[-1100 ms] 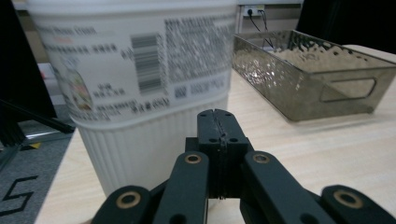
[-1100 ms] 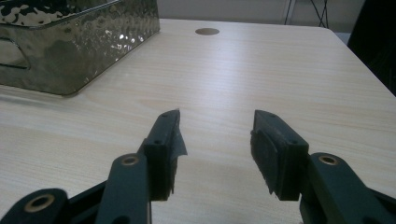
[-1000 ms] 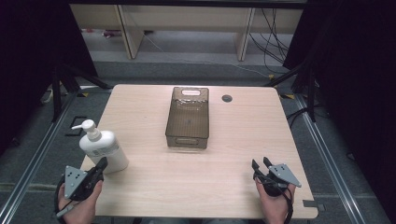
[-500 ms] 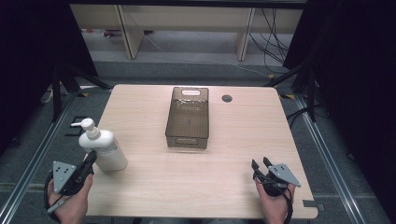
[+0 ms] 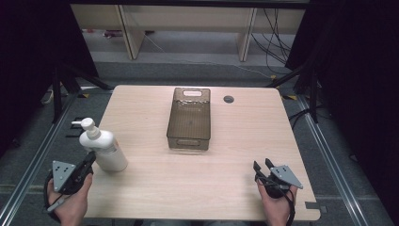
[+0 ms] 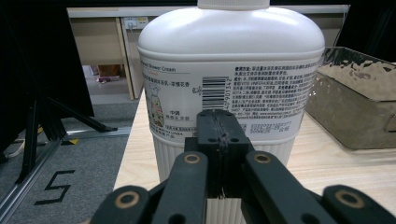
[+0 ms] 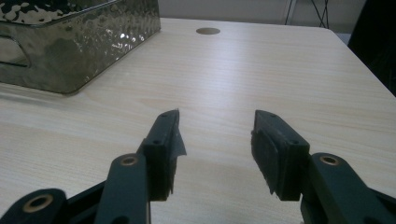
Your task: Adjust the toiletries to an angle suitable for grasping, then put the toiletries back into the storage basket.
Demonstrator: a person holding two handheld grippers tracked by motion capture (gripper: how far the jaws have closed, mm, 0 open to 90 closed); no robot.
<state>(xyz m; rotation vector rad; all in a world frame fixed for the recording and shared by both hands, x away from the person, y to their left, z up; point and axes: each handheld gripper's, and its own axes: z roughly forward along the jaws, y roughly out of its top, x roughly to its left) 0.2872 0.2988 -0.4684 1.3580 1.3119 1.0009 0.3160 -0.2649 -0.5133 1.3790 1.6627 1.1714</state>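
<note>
The white pump bottle point(image 5: 102, 147) stands upright near the left edge of the table point(image 5: 235, 179), its pump head pointing left off the table, and from the high view my left tongs point(image 5: 89, 158) sit just beside its base at the near side, held in my left hand point(image 5: 70, 200) off the table's corner. A smoky translucent bin point(image 5: 189, 118) with a cut-out handle lies in the middle, well apart from the bottle, and a round grommet hole point(image 5: 228, 99) sits just right of the bin's far end. My right tongs point(image 5: 261, 165) rest at the near right edge in my right hand point(image 5: 275, 205), with bare tabletop between them and the bin. In the left gripper view, my left tongs point(image 6: 219, 123) are pressed together right against the bottle point(image 6: 231, 56), pinching nothing; whether the tips touch it I cannot tell. The label carries a barcode, dense small print too fine to read, and a line ending "Shower Cream". The bin point(image 6: 359, 107) stands to the right, and a "5" point(image 6: 56, 186) is marked on the grey floor at the left. In the right gripper view, my right tongs point(image 7: 215, 135) are spread wide over bare wood, the textured wall of the bin point(image 7: 79, 42) is at the upper left, and the grommet hole point(image 7: 208, 31) lies beyond.
</note>
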